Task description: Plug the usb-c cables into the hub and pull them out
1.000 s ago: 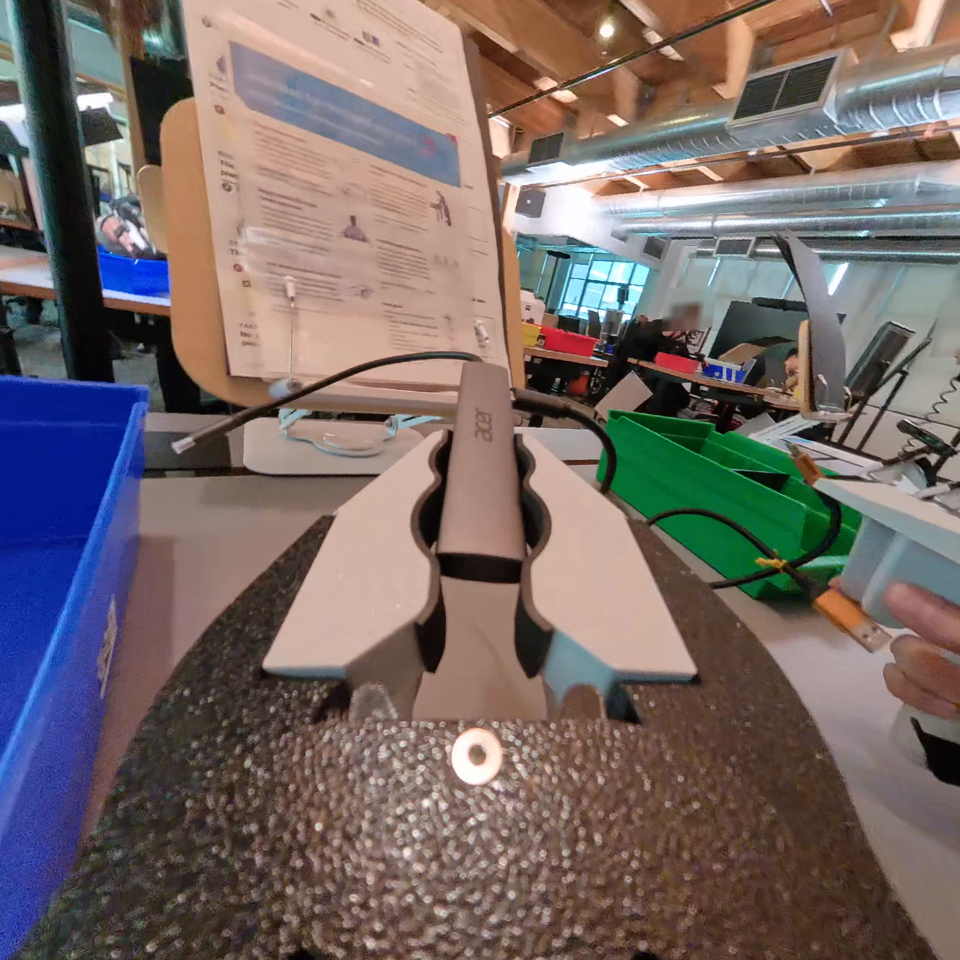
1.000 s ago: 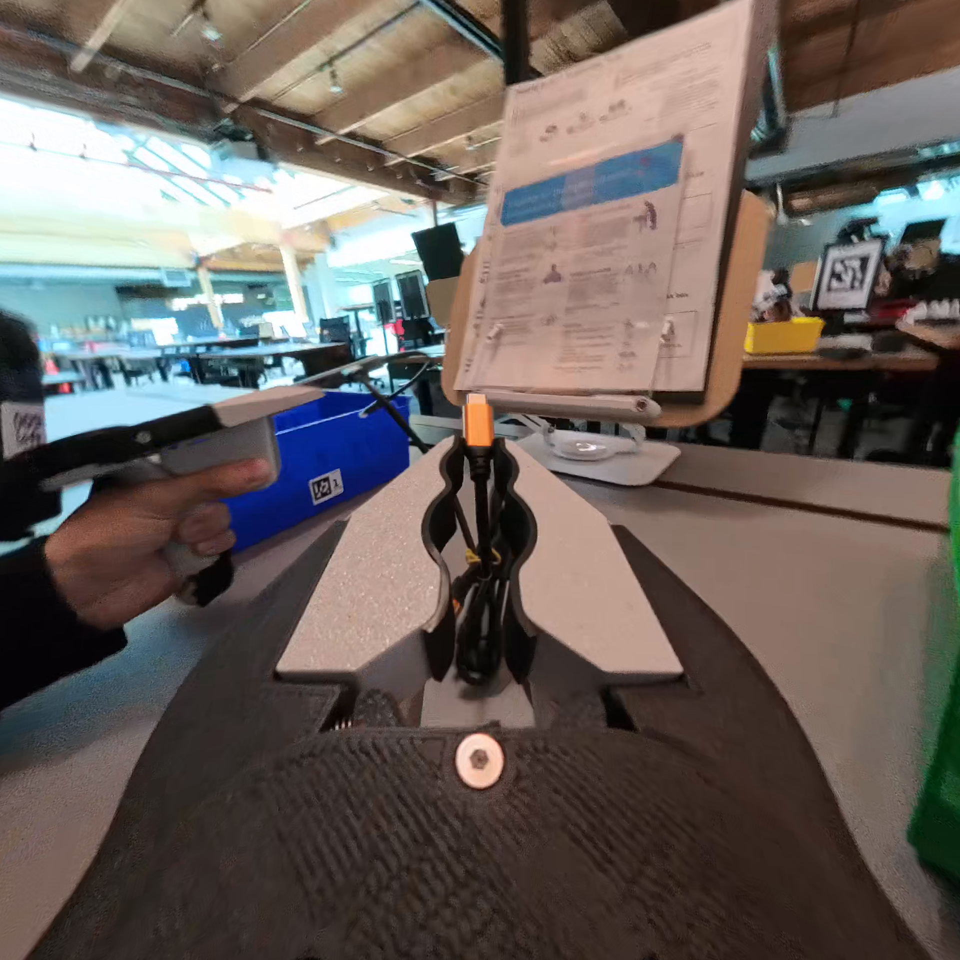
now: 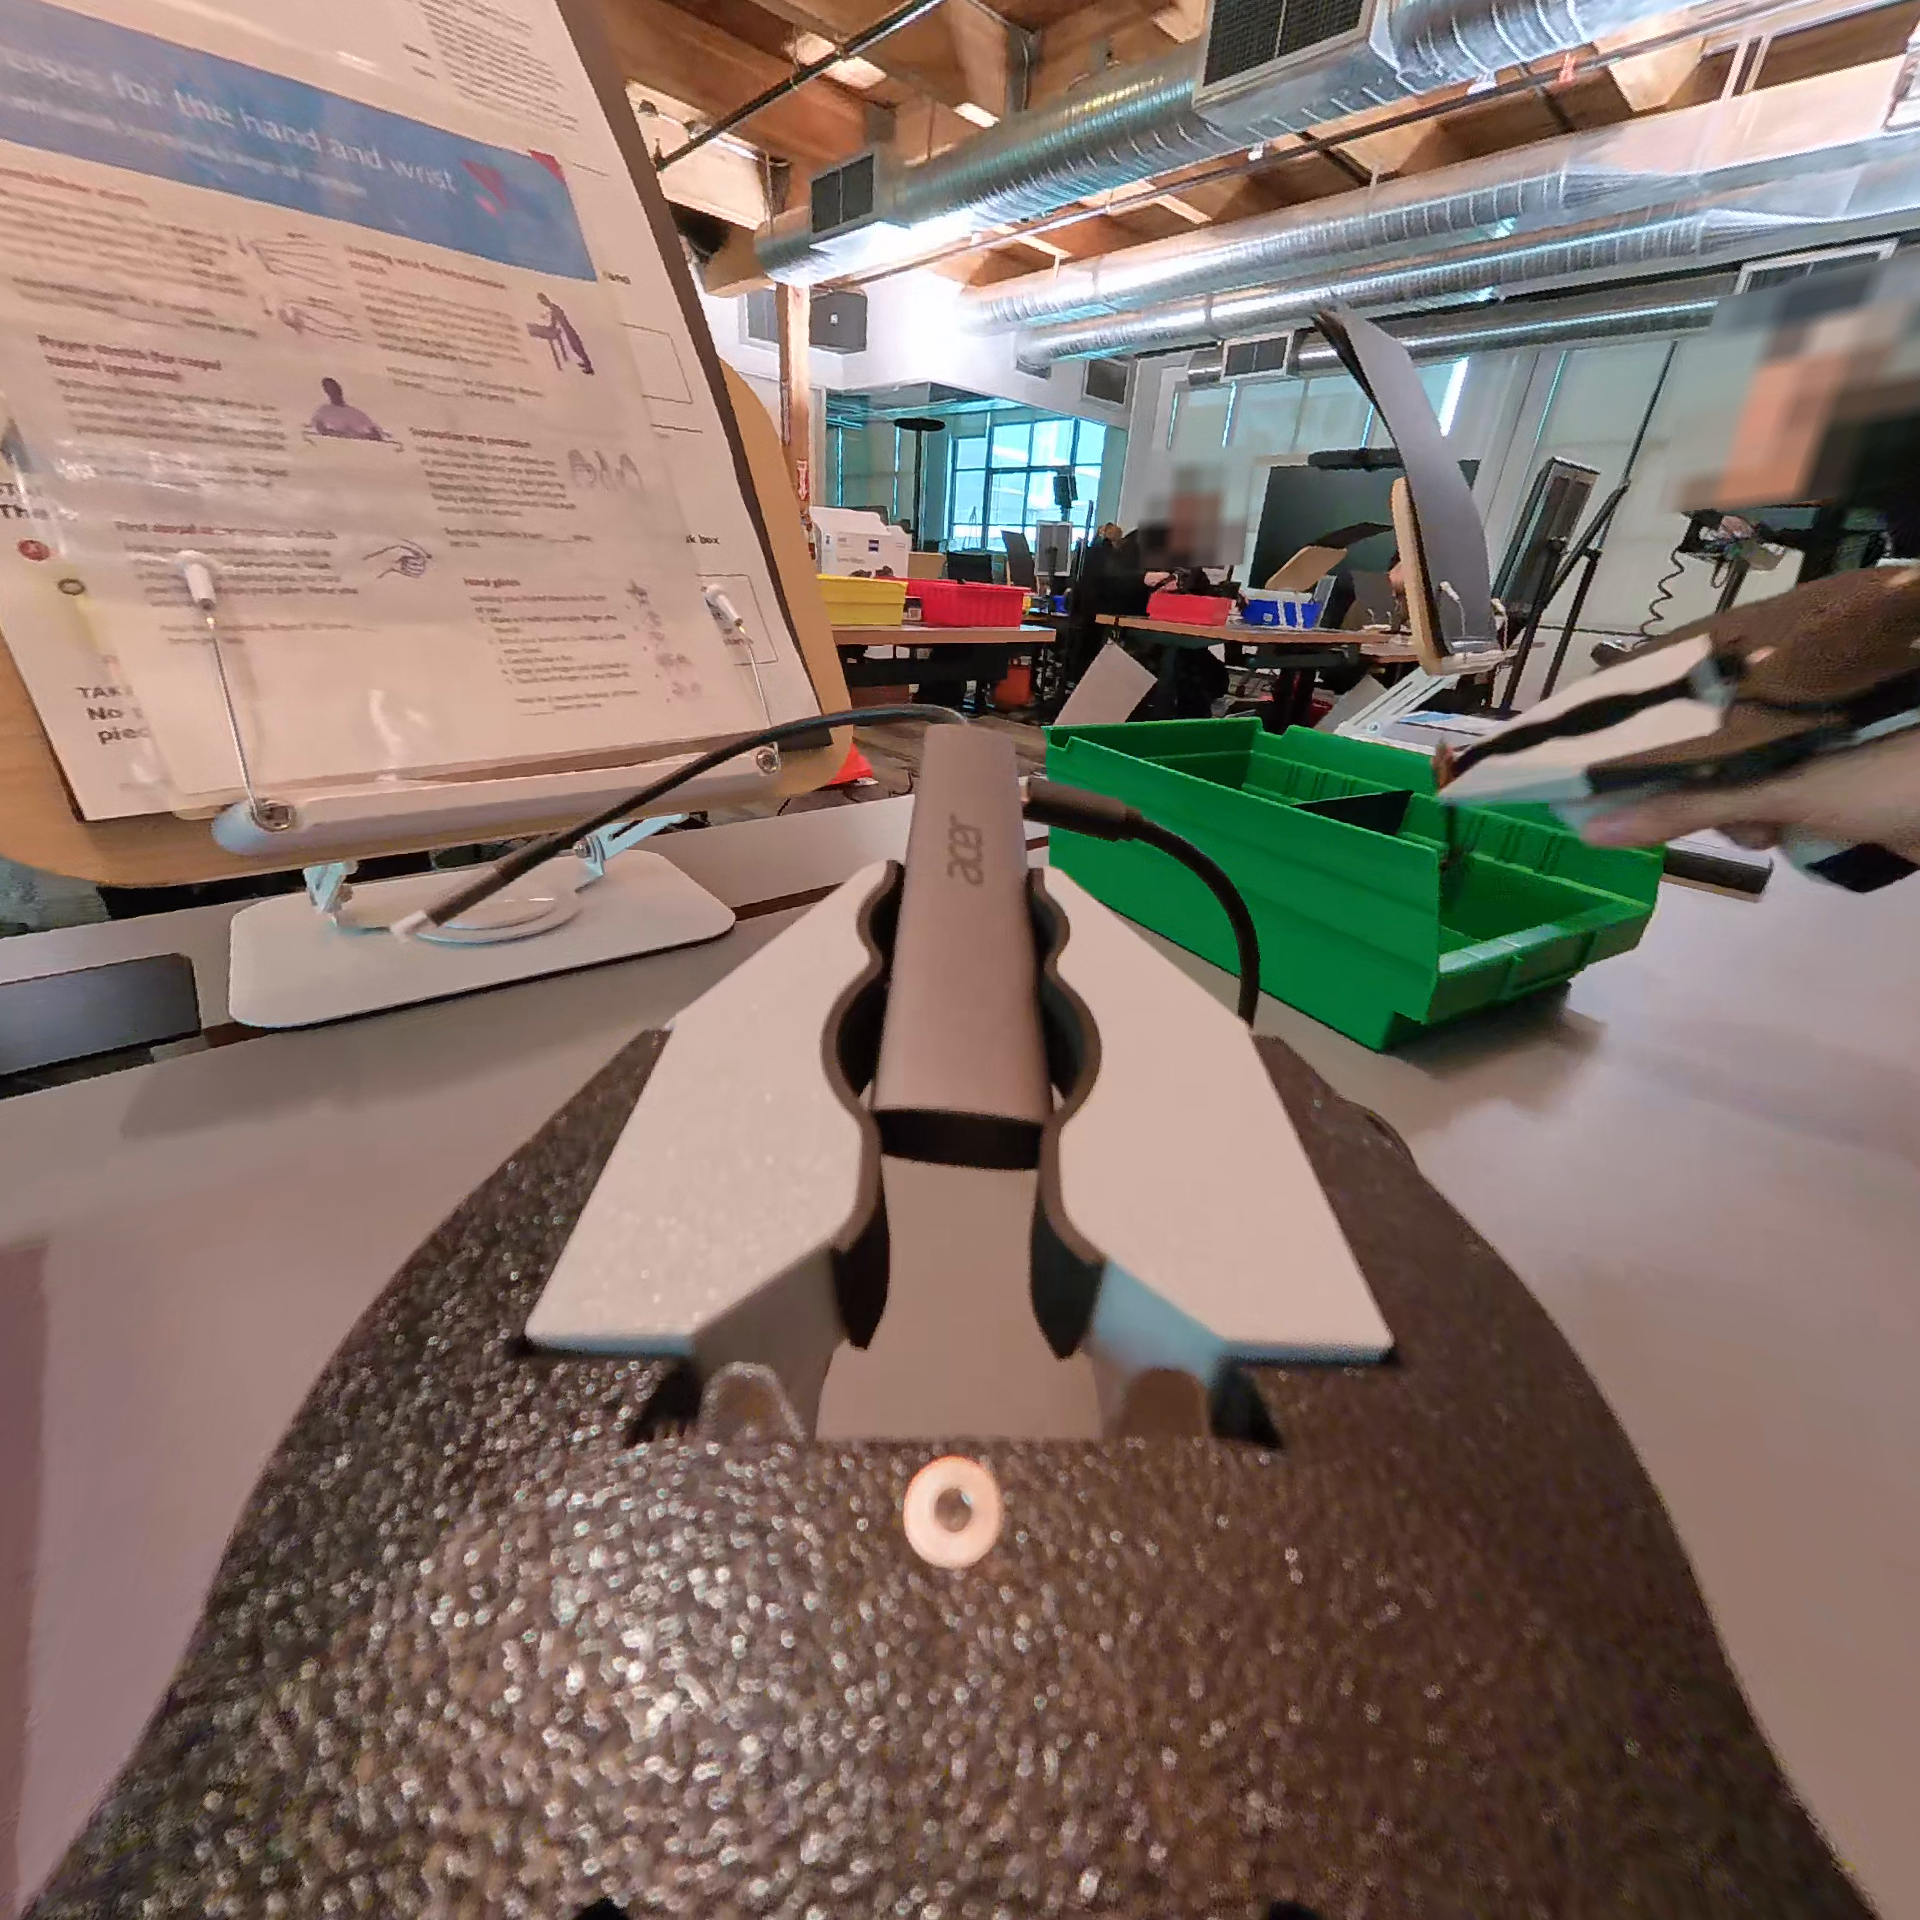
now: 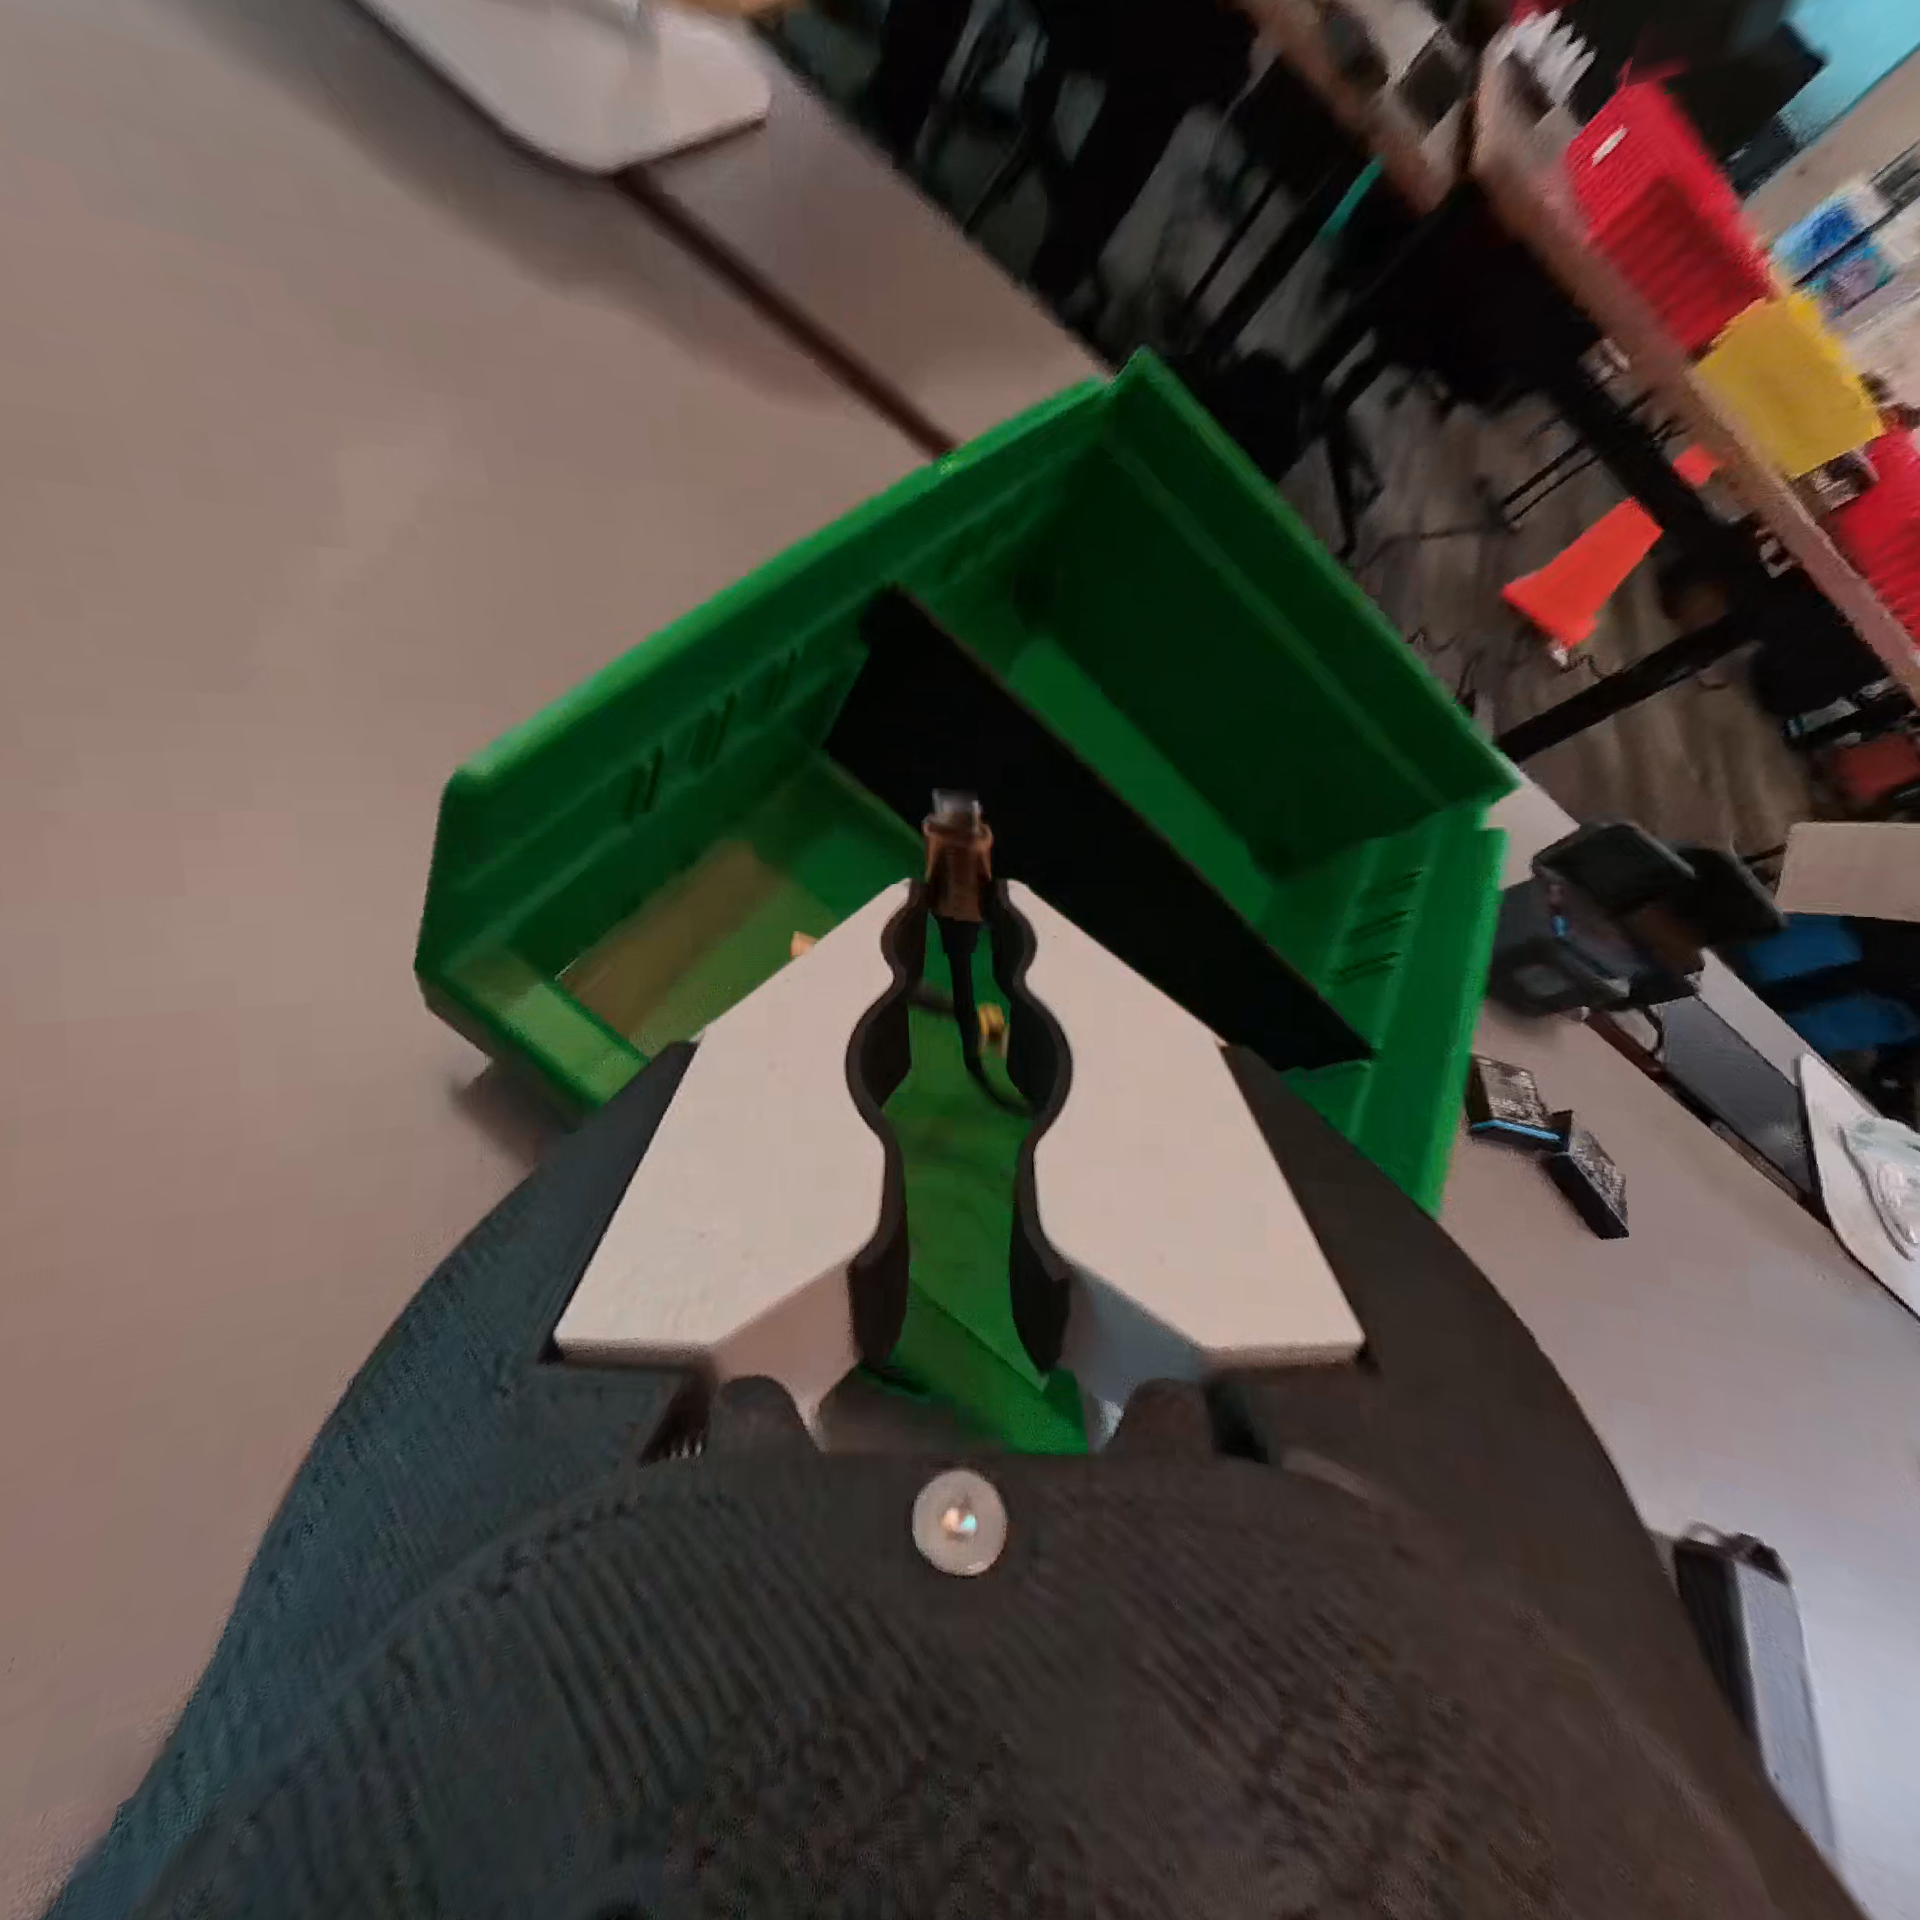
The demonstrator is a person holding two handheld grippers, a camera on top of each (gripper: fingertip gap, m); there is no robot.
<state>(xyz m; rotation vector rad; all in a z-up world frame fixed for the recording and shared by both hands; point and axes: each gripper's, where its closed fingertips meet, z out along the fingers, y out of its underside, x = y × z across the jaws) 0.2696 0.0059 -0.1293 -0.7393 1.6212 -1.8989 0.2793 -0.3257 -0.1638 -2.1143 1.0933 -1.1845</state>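
Observation:
My left gripper (image 3: 961,883) is shut on a grey hub (image 3: 961,966) and holds it above the table, pointing away from me. A black cable (image 3: 1174,847) is plugged into the hub's right side and hangs down. The hub's own thin lead (image 3: 644,800) curves off to the left. My right gripper (image 4: 958,894) is shut on an orange-plugged USB-C cable (image 4: 956,852) and points down over the green bin (image 4: 644,748). The cable's cord hangs between the fingers. The right gripper also shows in the left wrist view (image 3: 1455,774), over the green bin (image 3: 1351,883).
A black divider (image 4: 1039,790) splits the green bin. A tilted document stand (image 3: 364,416) on a white base (image 3: 468,935) stands at the back left. Small black items (image 4: 1538,1122) lie on the table to the right of the bin. There is about 35 centimeters between the tips of the two grippers.
My right gripper has swung away from the stand and tipped down over the green bin with the orange-plugged cable. My left gripper has moved nearer the stand; the blue bin has left its view.

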